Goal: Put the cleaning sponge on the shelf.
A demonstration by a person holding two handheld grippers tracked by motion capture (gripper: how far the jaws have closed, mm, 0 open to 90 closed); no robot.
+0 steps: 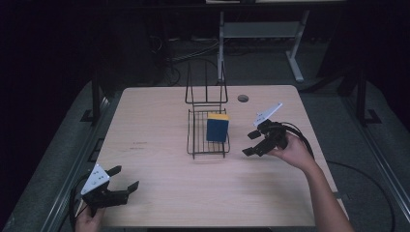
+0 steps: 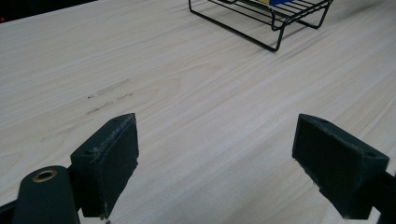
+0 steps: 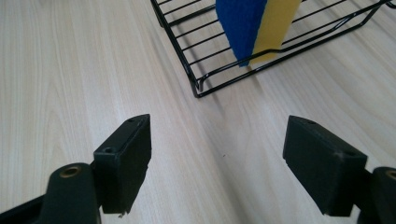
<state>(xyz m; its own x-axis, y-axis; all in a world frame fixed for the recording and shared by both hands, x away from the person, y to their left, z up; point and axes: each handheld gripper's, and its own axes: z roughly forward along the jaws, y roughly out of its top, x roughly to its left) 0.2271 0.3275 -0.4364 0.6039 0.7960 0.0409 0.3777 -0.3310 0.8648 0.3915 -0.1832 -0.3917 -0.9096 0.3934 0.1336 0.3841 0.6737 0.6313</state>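
A blue and yellow sponge (image 1: 217,127) stands on edge inside a black wire rack (image 1: 193,145) at the table's middle; in the right gripper view the sponge (image 3: 254,25) stands in the rack (image 3: 196,79) just ahead. My right gripper (image 1: 251,141) hovers open, right of the rack, with nothing between its jaws. At the near left corner my left gripper (image 1: 126,178) is open and empty, jaws pointing toward the rack (image 2: 261,28). Its pads (image 2: 109,161) stand wide apart over bare wood.
The light wooden table (image 1: 154,125) has a round cable hole (image 1: 243,98) at the back right. The rack's tall wire back (image 1: 207,87) rises behind the sponge. A cable (image 1: 300,135) trails from the right gripper. Dark floor and a desk frame (image 1: 261,34) lie beyond.
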